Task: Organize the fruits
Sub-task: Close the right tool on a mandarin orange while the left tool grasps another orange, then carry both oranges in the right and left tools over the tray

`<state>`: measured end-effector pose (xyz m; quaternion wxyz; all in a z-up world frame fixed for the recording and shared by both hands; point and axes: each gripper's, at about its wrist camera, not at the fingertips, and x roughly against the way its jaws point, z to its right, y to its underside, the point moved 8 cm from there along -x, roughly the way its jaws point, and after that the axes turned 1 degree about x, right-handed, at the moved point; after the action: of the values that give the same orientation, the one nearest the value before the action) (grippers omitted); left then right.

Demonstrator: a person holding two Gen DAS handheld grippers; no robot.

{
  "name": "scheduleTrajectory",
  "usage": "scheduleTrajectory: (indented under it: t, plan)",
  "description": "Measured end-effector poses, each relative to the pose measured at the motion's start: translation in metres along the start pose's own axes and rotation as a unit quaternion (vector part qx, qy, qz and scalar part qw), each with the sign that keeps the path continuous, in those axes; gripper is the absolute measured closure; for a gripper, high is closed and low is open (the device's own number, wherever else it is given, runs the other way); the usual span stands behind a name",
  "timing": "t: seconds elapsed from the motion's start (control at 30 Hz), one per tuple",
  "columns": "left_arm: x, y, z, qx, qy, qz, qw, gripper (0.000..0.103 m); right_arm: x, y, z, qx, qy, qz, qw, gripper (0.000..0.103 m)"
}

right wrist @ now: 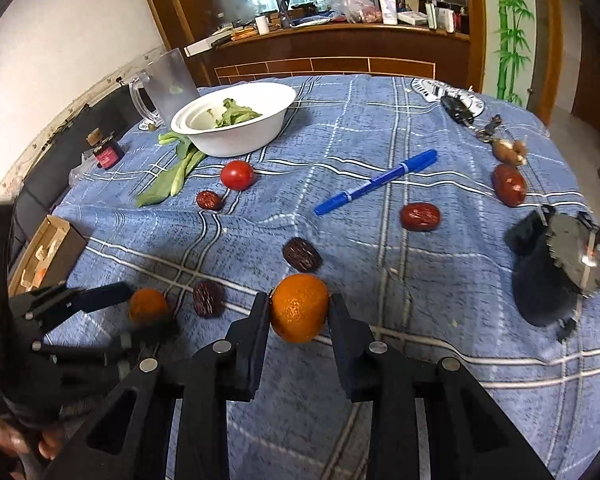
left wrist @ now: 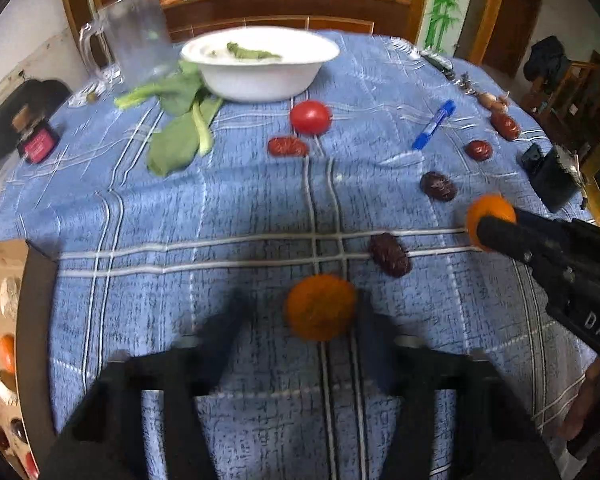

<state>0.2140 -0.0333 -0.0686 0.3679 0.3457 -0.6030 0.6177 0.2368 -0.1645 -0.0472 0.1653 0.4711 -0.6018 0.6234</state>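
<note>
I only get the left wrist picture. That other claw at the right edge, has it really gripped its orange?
Observer: Yes. In the right wrist view the right gripper has a pad pressed on each side of the big orange.
Visitor: And the claw I'm looking through?
Observer: Seen from that side, the left gripper has the small orange between its fingers. Blur hides whether both press on it.
Visitor: Is that just one white bowl?
Observer: The white bowl looks like two, one nested inside the other.
</note>
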Motion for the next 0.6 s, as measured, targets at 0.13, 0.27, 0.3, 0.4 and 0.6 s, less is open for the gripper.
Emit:
scheduleTrajectory:
  t: [0.13,0.27,0.3,0.4,0.6]
  plan:
    - [0.011,0.002,0.000,0.006,0.025,0.006,0.9996,0.075,0.012,0.007,-0.004,0.013,0.014,0.004,1.000,0.072]
    - [0.030,0.016,-0.007,0.013,0.038,0.009,0.9991,0.075,0.029,0.015,-0.015,0.029,0.024,0.011,0.999,0.072]
    - [0.037,0.022,-0.010,0.016,0.044,0.010,0.9989,0.075,0.035,0.017,-0.019,0.032,0.025,0.013,0.999,0.072]
    - [0.053,0.036,-0.018,0.024,0.052,0.014,0.9983,0.075,0.049,0.024,-0.027,0.037,0.028,0.018,0.999,0.071]
    - [0.086,0.070,-0.041,0.041,0.061,0.013,0.9972,0.075,0.067,0.049,-0.049,0.046,0.033,0.014,0.998,0.071]
